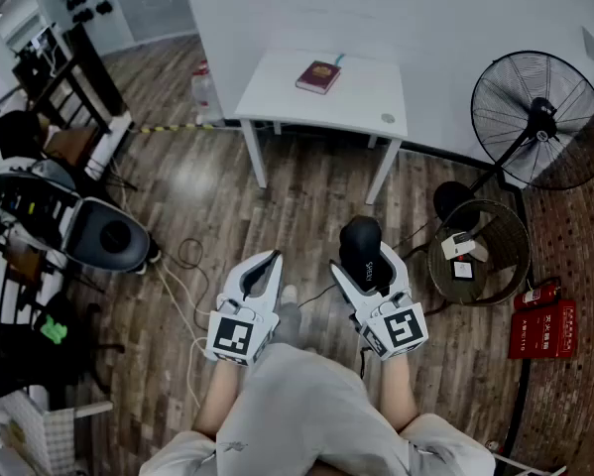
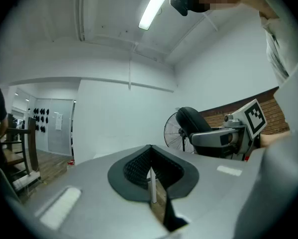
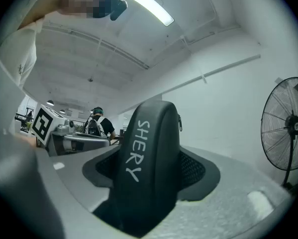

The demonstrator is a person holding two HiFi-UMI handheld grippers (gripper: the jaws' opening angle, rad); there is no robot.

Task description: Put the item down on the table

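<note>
A black zippered case (image 1: 360, 238) with "SHERY" in white on it stands upright between the jaws of my right gripper (image 1: 364, 263), which is shut on it at waist height above the wooden floor. In the right gripper view the case (image 3: 149, 148) fills the gap between the pads. My left gripper (image 1: 274, 257) hangs beside it on the left, jaws together and nothing in them; the left gripper view shows its pads (image 2: 139, 166) meeting at the tip. The white table (image 1: 277, 92) stands ahead, apart from both grippers, with a maroon book (image 1: 318, 76) on it.
A black standing fan (image 1: 539, 117) is at the right, with a wire basket (image 1: 495, 228) holding small items below it. A red box (image 1: 544, 327) lies at the far right. A grey and black machine (image 1: 103, 234) and loose cables (image 1: 182, 266) are at the left.
</note>
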